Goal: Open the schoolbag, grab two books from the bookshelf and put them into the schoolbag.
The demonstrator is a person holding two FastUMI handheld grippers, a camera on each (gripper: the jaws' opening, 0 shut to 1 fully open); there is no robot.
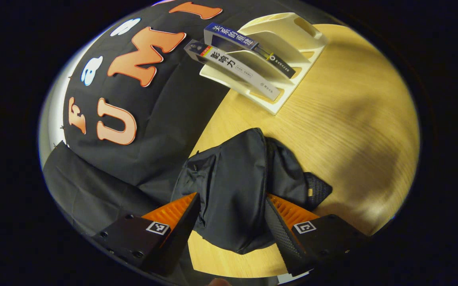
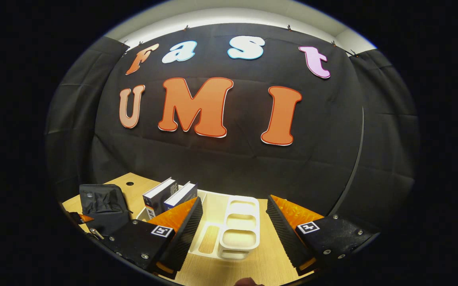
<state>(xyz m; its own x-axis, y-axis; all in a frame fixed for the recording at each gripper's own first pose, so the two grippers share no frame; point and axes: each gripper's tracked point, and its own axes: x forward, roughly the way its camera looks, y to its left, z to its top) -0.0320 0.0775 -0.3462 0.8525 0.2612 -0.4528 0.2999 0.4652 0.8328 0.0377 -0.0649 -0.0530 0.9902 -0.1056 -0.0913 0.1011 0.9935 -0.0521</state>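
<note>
The black schoolbag (image 1: 237, 186) is seen low in the centre of the left gripper view, lying on the wooden table (image 1: 352, 131) between the wide-open fingers of the left gripper (image 1: 233, 214), which grip nothing. Two books (image 1: 233, 65) are held slanted in the white bookshelf (image 1: 288, 35) at the upper centre. In the right gripper view, the right gripper (image 2: 235, 216) is spread wide and empty over the bookshelf, with the schoolbag at lower left.

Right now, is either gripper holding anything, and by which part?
Nothing is held. The left gripper is open, its fingers on either side of the schoolbag without clamping it. The right gripper is open in front of the bookshelf.
</note>
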